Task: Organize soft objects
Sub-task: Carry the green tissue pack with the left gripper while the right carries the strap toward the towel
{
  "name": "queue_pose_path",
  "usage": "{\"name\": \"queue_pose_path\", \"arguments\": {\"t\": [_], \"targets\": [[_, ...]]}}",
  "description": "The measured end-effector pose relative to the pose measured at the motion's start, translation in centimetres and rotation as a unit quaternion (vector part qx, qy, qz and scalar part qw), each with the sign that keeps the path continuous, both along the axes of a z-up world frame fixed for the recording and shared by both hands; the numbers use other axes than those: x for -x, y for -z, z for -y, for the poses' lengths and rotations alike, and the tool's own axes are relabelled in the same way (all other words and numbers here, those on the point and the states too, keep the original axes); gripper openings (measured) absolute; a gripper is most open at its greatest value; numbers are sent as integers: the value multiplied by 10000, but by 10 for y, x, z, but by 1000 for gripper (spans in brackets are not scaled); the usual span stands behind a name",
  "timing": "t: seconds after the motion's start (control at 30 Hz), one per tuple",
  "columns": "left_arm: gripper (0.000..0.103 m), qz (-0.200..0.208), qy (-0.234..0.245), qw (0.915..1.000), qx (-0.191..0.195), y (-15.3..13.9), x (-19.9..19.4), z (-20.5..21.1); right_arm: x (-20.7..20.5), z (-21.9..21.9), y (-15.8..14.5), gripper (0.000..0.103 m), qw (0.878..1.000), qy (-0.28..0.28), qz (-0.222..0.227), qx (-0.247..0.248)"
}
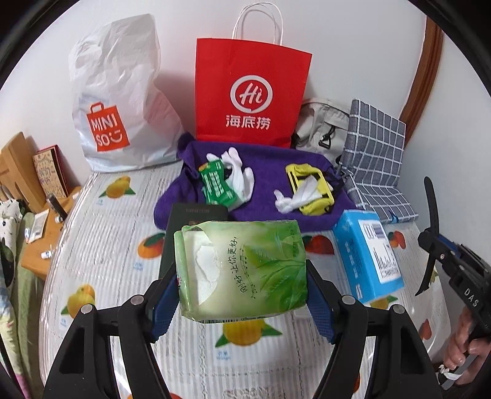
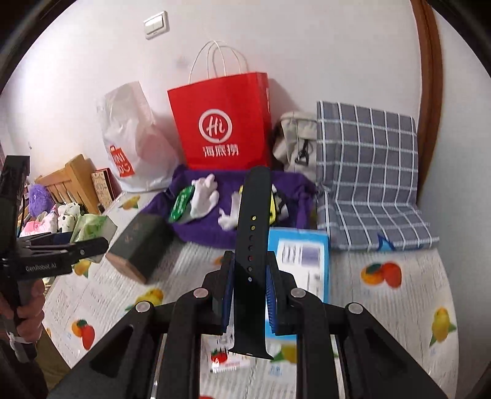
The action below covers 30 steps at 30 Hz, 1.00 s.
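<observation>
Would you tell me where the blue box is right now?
The blue box lies flat on the fruit-print sheet, just right of the right gripper, between the purple cloth and the checked cushion.

White wall with light switch, brown door frame, wooden headboard, fruit-print bed cover.

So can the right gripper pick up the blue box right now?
Probably not: the right gripper is already shut on the black watch strap, so its fingers are occupied, though the blue box lies uncovered just ahead.
</observation>
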<state>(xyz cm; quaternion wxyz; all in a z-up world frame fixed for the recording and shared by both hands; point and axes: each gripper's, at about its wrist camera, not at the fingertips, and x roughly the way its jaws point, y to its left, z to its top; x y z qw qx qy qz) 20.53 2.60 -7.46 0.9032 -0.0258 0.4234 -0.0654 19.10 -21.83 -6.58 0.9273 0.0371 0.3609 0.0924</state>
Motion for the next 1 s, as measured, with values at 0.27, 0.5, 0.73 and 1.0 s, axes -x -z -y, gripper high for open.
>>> {"name": "queue_pose_path", "arguments": {"t": [0.27,0.5,0.73,1.0], "targets": [[72,148,-5,9999,-63,-14,-25,2,-37,-2,-13,19,9999,23,7,-166],[72,242,-13,9997,-88,-23,-45,3,-64,-7,-20,19,9997,-22,47,-225],[72,251,-51,9996,-76,-23,-66,1,-89,-16,-26,19,9998,-151,81,-137],[72,193,-122,9997,10,-20,-90,-4,-124,-26,-16,19,9991,-307,-171,-249]]}}
